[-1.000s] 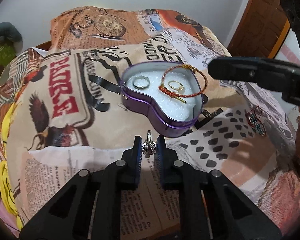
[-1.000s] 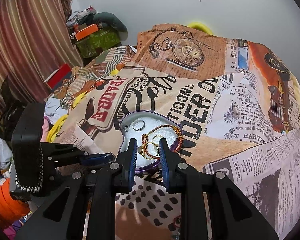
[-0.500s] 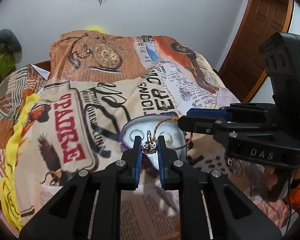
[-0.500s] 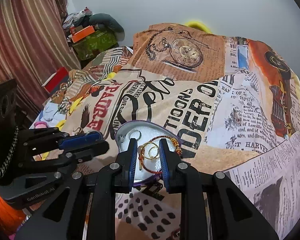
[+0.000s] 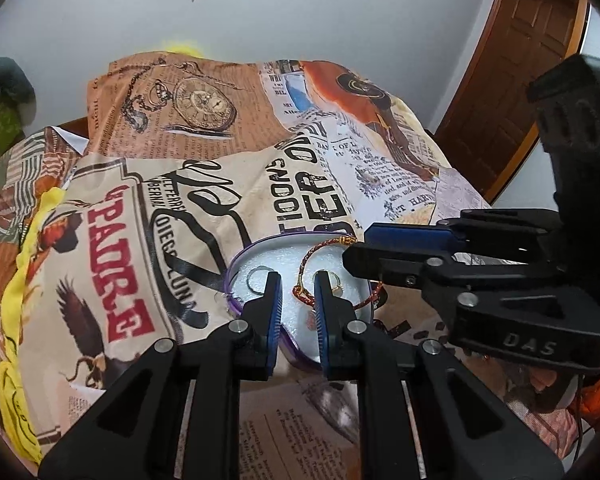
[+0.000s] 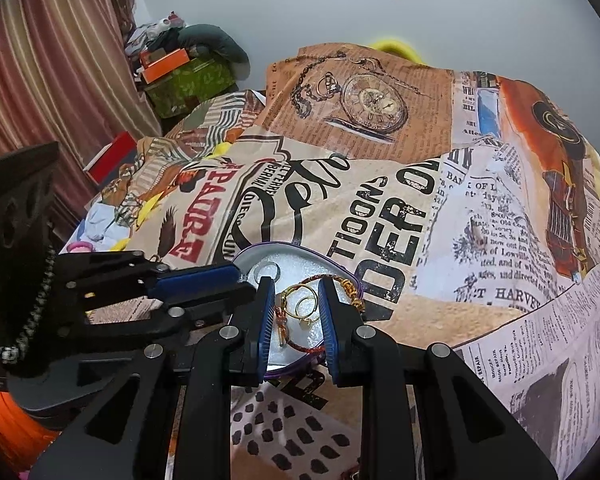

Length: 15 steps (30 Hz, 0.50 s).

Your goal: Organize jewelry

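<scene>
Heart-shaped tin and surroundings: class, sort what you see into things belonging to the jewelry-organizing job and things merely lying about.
Job:
heart-shaped tin
red-and-gold bracelet
silver ring
gold ring
left gripper, open
right gripper, open

Lying about:
printed bedspread
green box
curtain
wooden door

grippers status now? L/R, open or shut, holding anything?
Left gripper: open, nothing between the fingers, poised over the heart-shaped tin.
Right gripper: open, empty, over the same tin, red cord bracelet lying below.
</scene>
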### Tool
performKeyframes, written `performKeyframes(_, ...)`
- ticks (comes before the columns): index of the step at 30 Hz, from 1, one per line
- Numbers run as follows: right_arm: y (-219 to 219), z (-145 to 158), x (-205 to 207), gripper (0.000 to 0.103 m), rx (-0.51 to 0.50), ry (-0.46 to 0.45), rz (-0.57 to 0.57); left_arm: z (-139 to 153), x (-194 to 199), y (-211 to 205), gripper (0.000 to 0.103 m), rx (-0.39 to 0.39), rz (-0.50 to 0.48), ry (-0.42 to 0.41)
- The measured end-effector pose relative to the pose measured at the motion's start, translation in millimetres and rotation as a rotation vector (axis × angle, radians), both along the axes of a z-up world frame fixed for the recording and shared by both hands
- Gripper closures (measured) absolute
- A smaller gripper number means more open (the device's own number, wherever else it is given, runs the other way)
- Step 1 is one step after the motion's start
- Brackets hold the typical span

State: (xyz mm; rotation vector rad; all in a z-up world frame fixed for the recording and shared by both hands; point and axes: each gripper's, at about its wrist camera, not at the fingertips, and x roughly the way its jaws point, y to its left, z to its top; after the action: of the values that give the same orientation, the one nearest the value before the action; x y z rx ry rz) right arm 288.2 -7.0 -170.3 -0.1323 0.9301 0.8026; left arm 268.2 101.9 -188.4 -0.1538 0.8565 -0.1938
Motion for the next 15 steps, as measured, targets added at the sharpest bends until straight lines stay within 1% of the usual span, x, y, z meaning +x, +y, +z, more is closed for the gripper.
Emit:
performKeyframes(6,4,-3,-4,0.083,-0.016,0.004,0.018,10,-15,14,0.088,0.033,0.051,-0.024)
performKeyframes(8,7,-4,-6,0.083,-0.030,0.005,0.031,12,-19,21,0.084,0.031,0.069,-0.028)
performKeyframes(13,12,-3,-11,0.082,-0.073,-0.016,0.040,18,-26,32,0.083,0.030,0.099,-0.028)
performKeyframes(14,13,-1,-12,0.080,-0.083,-0.022,0.042,19,-27,33,0.083,0.031,0.104,-0.029)
performKeyframes(15,13,0,-14,0.076,-0.091,-0.029,0.042,20,-28,34,0.083,0.031,0.107,-0.029)
